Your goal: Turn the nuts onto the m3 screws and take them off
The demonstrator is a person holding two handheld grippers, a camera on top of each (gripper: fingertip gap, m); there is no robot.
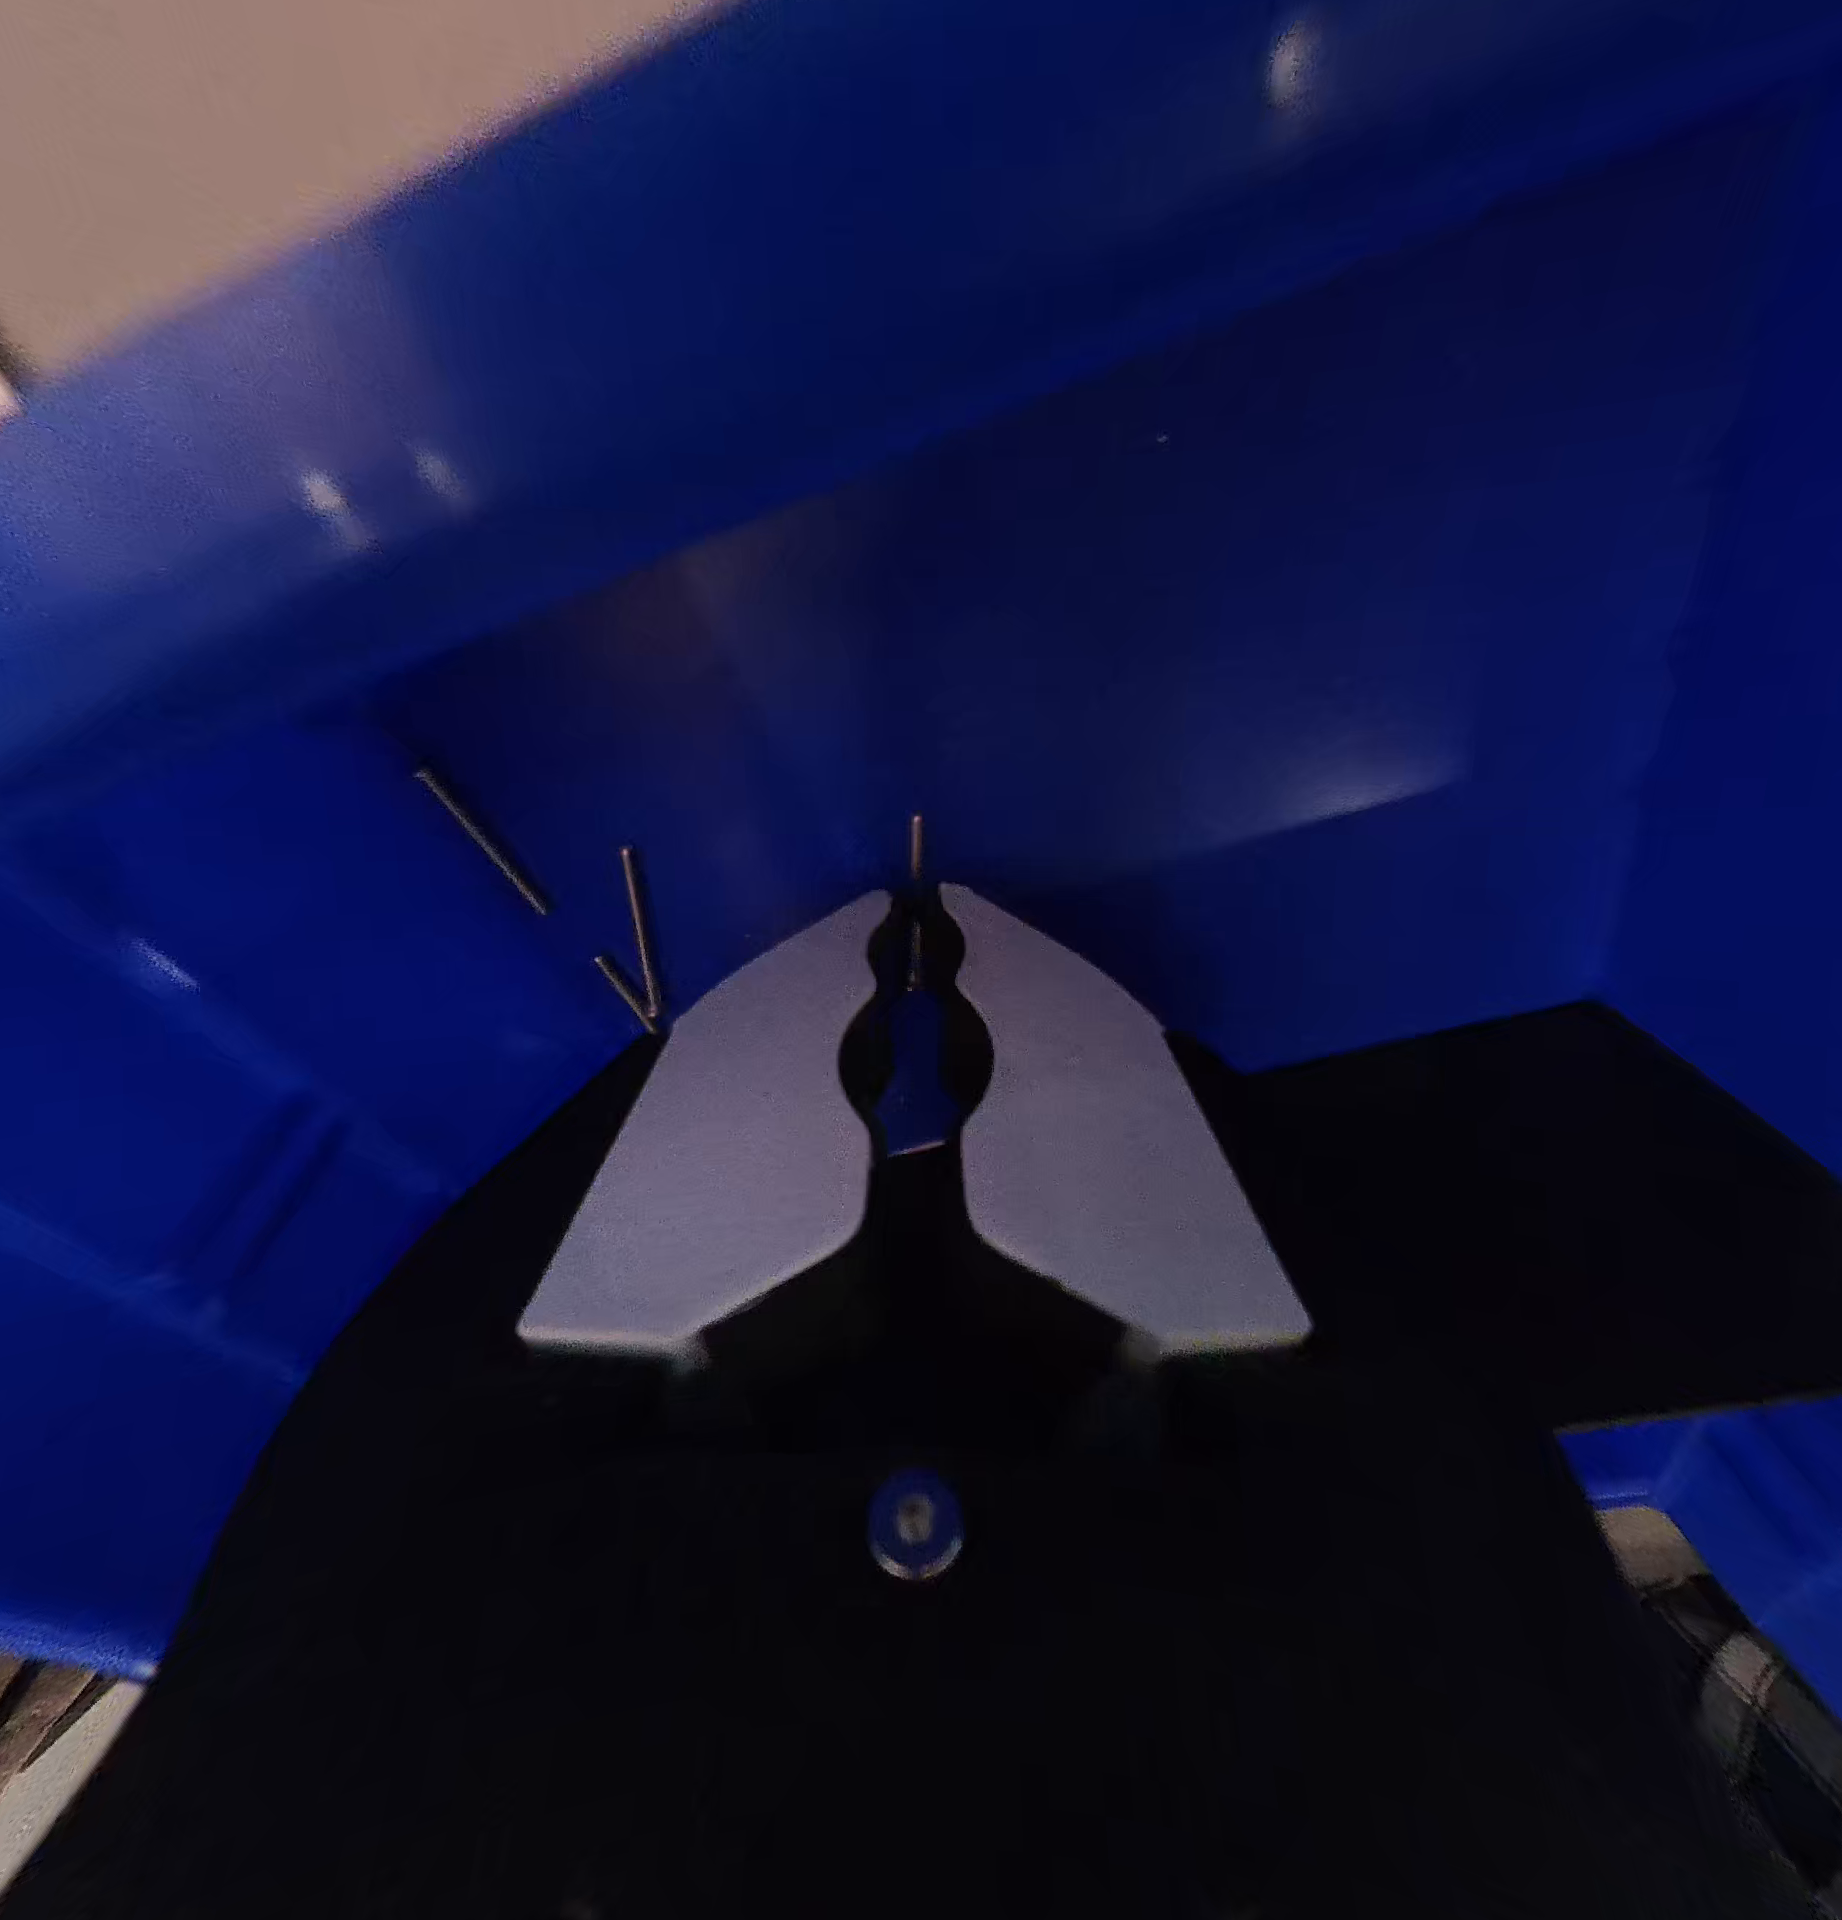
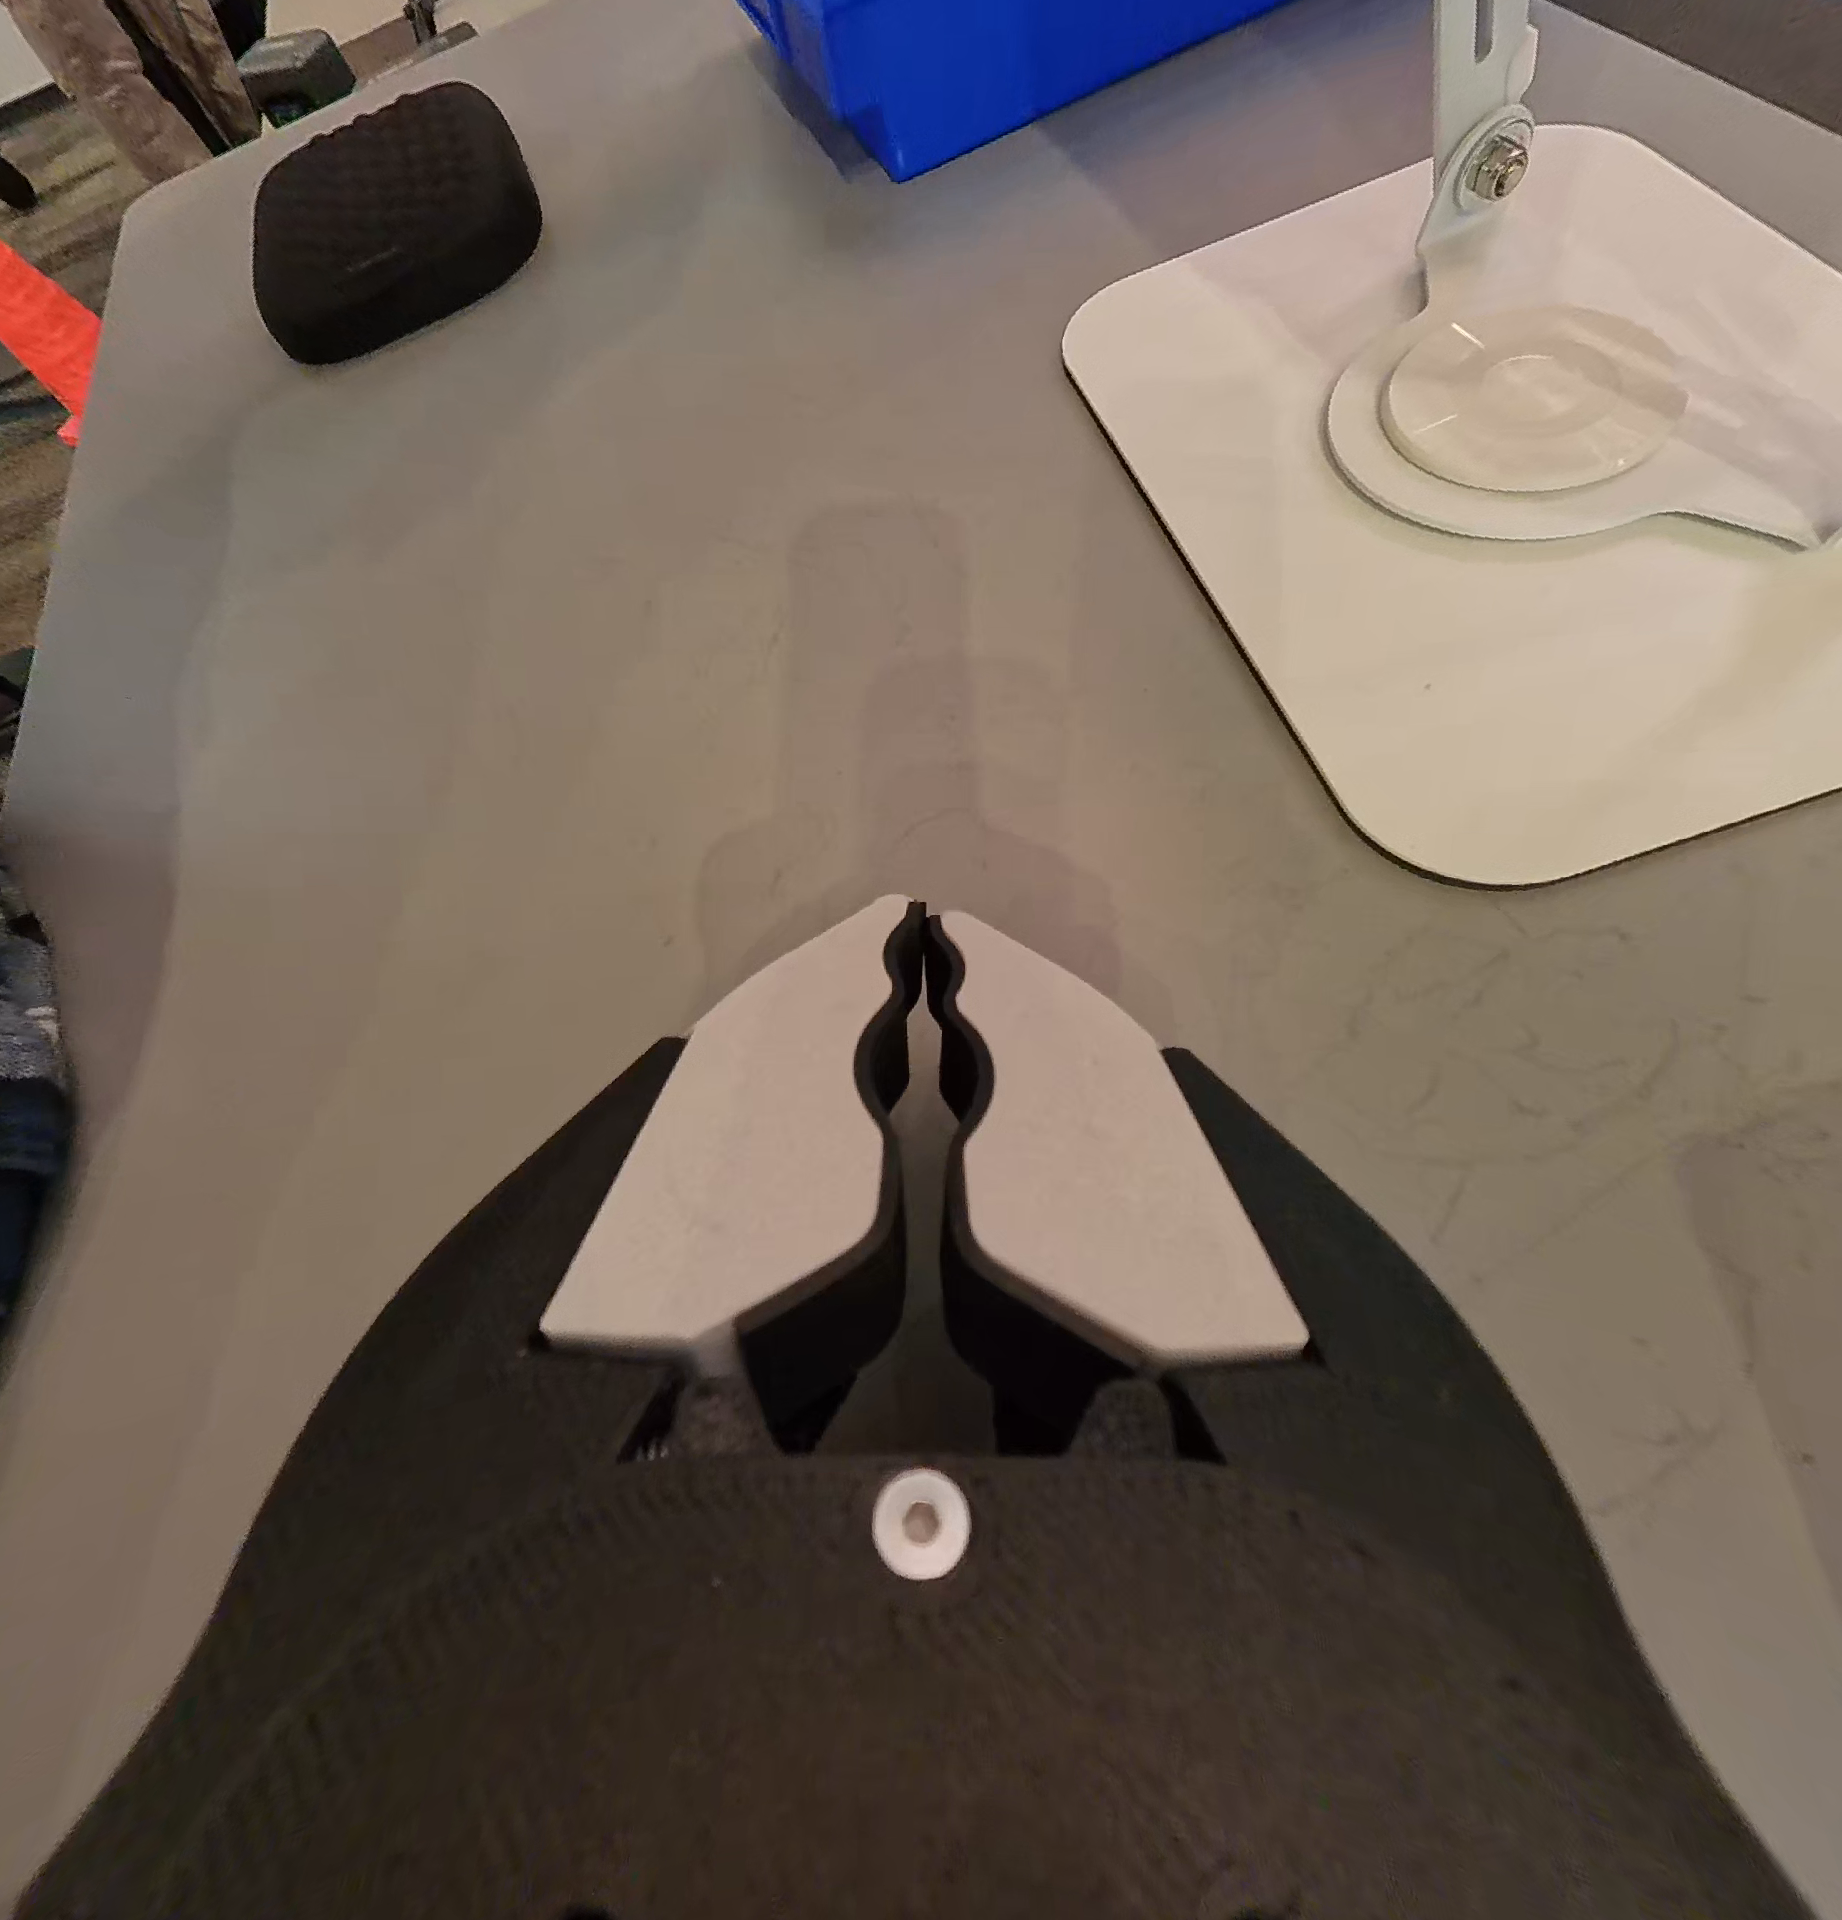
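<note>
In the left wrist view my left gripper (image 1: 915, 896) is down inside a blue bin (image 1: 1000, 468). Its pads are shut on a long thin metal screw (image 1: 915, 850), which sticks out ahead of the fingertips. Three more thin screws lie on the bin floor to the left: one (image 1: 481, 842) farther off, and two (image 1: 636, 920) crossing near my left finger (image 1: 751, 1091). In the right wrist view my right gripper (image 2: 919, 914) is shut, with its pads together, just above the grey table (image 2: 584, 675). No nut shows in either view.
In the right wrist view a white stand base (image 2: 1519, 582) with an upright bracket (image 2: 1468, 135) lies at the right. A black woven speaker (image 2: 392, 218) stands at the far left. A blue bin (image 2: 1000, 73) stands at the far edge. The table edge runs along the left. There is about 50 cm between the tips of the two grippers.
</note>
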